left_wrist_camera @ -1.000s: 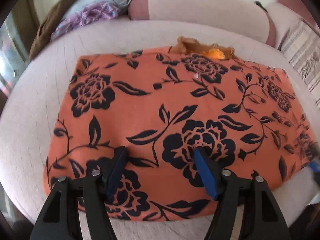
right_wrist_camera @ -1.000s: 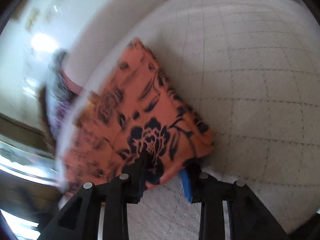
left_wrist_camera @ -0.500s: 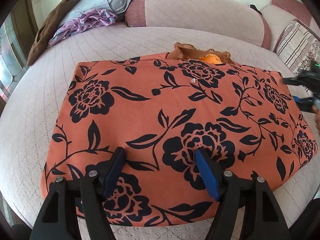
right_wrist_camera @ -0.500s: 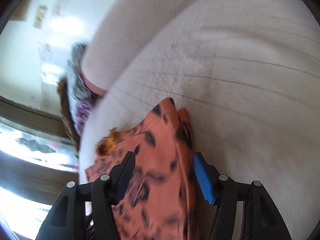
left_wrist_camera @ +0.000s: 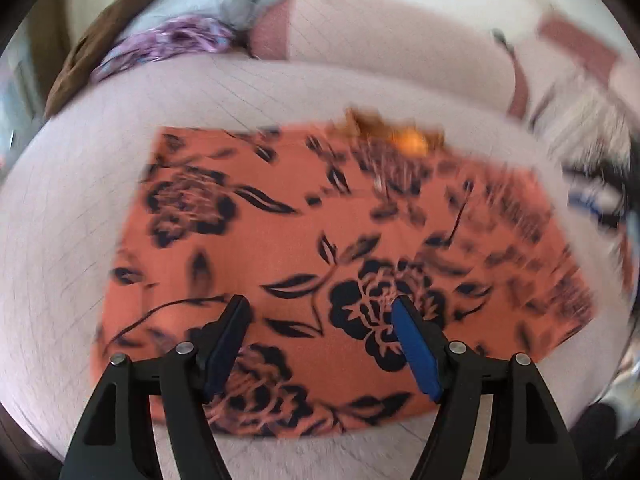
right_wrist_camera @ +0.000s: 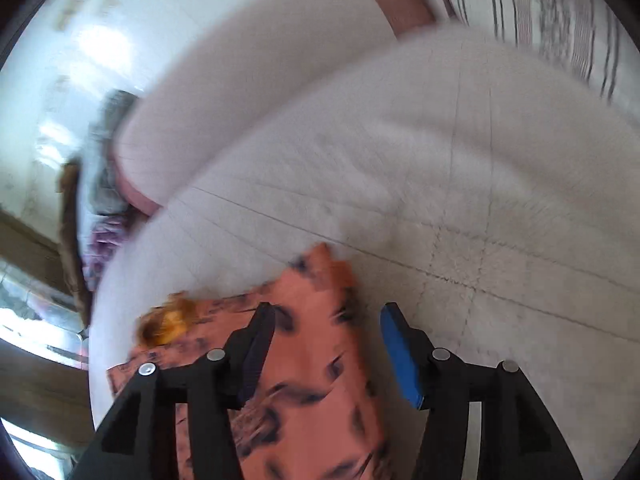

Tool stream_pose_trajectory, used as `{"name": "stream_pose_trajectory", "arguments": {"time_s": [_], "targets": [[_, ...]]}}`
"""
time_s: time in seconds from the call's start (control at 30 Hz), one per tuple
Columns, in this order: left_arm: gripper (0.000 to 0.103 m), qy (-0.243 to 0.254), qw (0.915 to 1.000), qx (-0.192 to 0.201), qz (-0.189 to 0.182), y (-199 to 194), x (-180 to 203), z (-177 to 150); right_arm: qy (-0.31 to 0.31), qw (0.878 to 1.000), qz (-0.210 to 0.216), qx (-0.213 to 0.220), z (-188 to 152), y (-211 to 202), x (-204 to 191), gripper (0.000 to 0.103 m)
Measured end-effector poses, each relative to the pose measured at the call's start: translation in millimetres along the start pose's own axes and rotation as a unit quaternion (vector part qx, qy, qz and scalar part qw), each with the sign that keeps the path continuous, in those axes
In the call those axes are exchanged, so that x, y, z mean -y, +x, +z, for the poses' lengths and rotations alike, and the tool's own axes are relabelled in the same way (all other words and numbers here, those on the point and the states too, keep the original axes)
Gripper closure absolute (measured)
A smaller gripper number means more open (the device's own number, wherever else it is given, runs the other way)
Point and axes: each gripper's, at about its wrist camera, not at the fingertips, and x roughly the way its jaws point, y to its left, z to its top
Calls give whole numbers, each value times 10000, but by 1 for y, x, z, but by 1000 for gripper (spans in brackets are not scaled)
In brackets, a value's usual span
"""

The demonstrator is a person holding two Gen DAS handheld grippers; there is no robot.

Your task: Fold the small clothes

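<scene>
- The orange flowered garment (left_wrist_camera: 320, 240) lies spread flat on the pale quilted bed (left_wrist_camera: 80, 208), and it has not shifted over the last second; only my two tools have moved around it
- My left gripper (left_wrist_camera: 320, 344) still hovers over the near part of the cloth, jaws wide apart and holding nothing, though this view has gone blurry since half a second ago, so I judge it is swinging now
- My right gripper (right_wrist_camera: 326, 354) was at a near corner a second ago; now it sits at the far right corner of the garment (right_wrist_camera: 320, 360), by the edge where the brownish trim (right_wrist_camera: 168, 320) pokes out
- Its jaws are also spread, one finger over the cloth and the blue pad over bare bed, with the edge of the cloth lying between them; nothing is pinched yet
- From the left view that right gripper (left_wrist_camera: 600, 200) shows only as a smear beyond the garment's right edge
- I read this as lining up for a fold: the right side is nearly placed to take its corner, the left has yet to pick an edge
- A heap of other clothes (left_wrist_camera: 172, 40) waits at the back of the bed
</scene>
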Motion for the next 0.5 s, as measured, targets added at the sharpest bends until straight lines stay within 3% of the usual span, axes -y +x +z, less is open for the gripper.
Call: {"name": "stream_pose_trajectory", "arguments": {"time_s": [0.13,0.2,0.23,0.27,0.4,0.47,0.5], "targets": [[29,-553,9967,590,102,-52,-44,-16,-550,9951,818,33,-60,-52,-38,34],[30,-774,9956,382,372,-45,-68,-27,-821,9909,1065,-107,-97,-59,-52,34],[60,-881,9944,-83,575,-27,-82,-33,-897,9896,1108,-179,-114,-58,-57,34],[66,-1034,9908,-509,706,-10,-95,-40,-953,9890,1103,-256,-127,-53,-59,34],[66,-1252,9913,-316,243,-34,-108,-37,-607,9921,695,-845,-158,-13,-43,34],[63,-1289,9916,-6,60,-53,-112,-30,-331,9933,852,-703,-161,-16,-34,34],[55,-1320,9912,85,29,-58,-115,-26,-280,9933,869,-702,-160,-17,-33,34]]}}
